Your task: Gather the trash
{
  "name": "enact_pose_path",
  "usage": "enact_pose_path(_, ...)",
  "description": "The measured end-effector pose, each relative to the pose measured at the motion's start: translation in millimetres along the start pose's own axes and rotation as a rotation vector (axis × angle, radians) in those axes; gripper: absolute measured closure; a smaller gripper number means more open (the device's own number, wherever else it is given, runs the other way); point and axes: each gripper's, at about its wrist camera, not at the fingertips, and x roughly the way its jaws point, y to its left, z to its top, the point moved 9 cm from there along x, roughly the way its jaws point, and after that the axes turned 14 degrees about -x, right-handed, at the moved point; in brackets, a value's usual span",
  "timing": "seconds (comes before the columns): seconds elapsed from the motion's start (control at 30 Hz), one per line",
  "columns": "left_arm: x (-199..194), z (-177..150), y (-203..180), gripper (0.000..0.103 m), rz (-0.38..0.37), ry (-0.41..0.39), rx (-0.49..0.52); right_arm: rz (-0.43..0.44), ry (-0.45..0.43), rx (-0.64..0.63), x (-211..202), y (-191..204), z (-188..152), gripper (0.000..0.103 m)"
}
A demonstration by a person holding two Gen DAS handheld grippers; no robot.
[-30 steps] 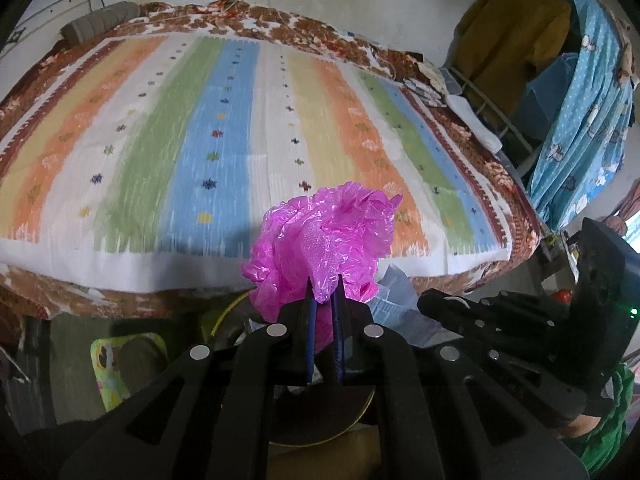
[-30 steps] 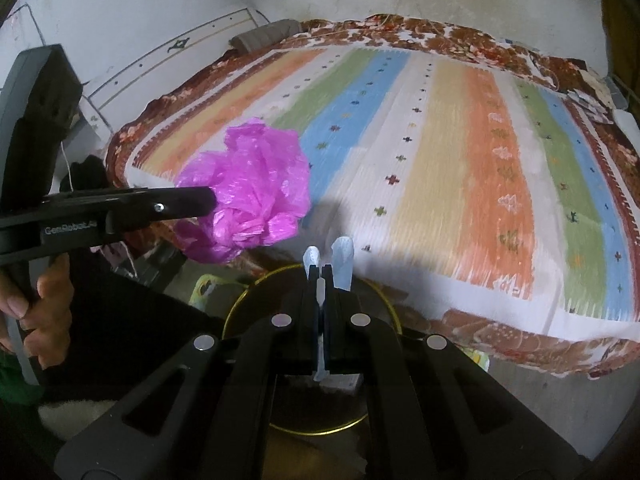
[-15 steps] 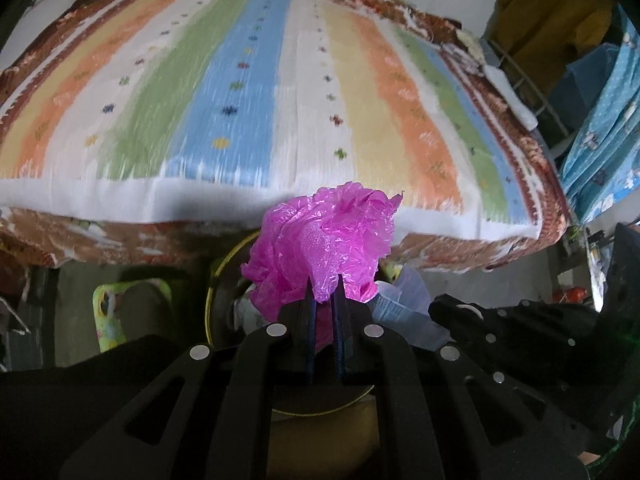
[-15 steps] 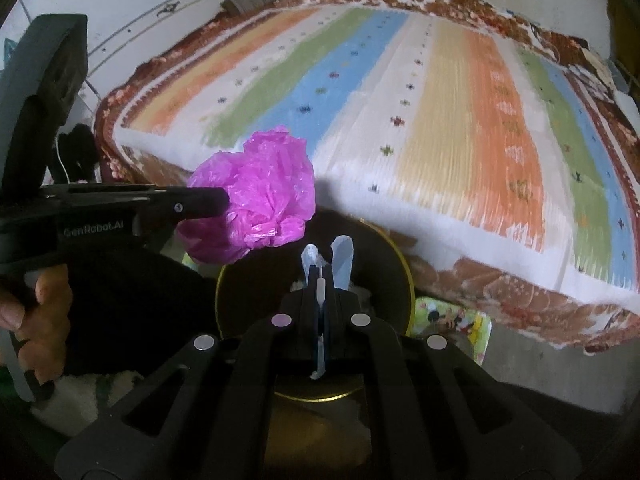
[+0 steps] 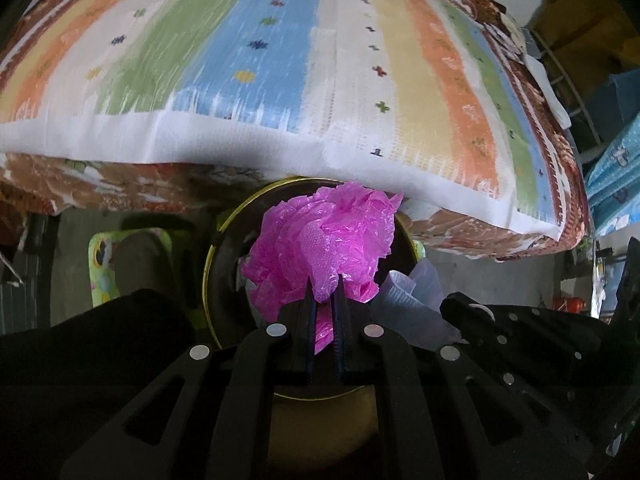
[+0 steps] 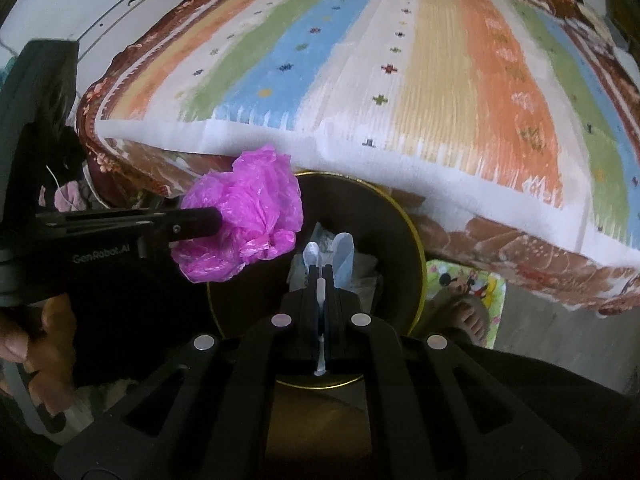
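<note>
Striped bedspread (image 5: 280, 60) behind | left gripper (image 5: 323, 300) pinching pink bag (image 5: 320, 248) over bin (image 6: 416, 248) | right gripper (image 6: 323, 276) clamped on white spoon (image 6: 312, 250) | next — release both

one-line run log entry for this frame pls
phase: drop-off | left gripper: shut on pink bag, over bin | right gripper: shut on white spoons, over bin | released: nothing yet
</note>
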Motion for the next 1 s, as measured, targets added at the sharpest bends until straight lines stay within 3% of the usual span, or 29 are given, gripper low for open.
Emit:
enact_pose_path(0.17,4,4,3,0.096,-0.004,0.012,-0.031,0.018,0.019,0.037,7,-3,0,0.101)
enact_pose_path(0.23,2,6,1,0.088,-0.017,0.002,-0.036,0.023,0.021,0.064,9,-8,1,0.099)
enact_pose_path(0.27,1,9,1,0.076,-0.024,-0.006,-0.042,0.029,0.025,0.081,10,-10,1,0.097)
enact_pose_path(0.3,0,10,0,0.072,-0.036,-0.010,-0.051,0.044,0.027,0.095,12,-11,1,0.092)
enact_pose_path(0.4,-2,13,-2,0.072,-0.053,-0.018,-0.062,0.052,0.030,0.102,15,-11,2,0.081)
enact_pose_path(0.67,-5,14,-5,0.071,-0.064,-0.023,-0.049,0.053,0.021,0.091,11,-10,2,0.077)
enact_pose_path(0.73,-5,13,-6,0.071,-0.061,-0.024,-0.034,0.039,0.015,0.085,9,-10,2,0.072)
enact_pose_path(1.0,-24,12,-10,0.058,-0.029,-0.095,0.054,-0.010,-0.048,0.046,-10,-8,4,0.064)
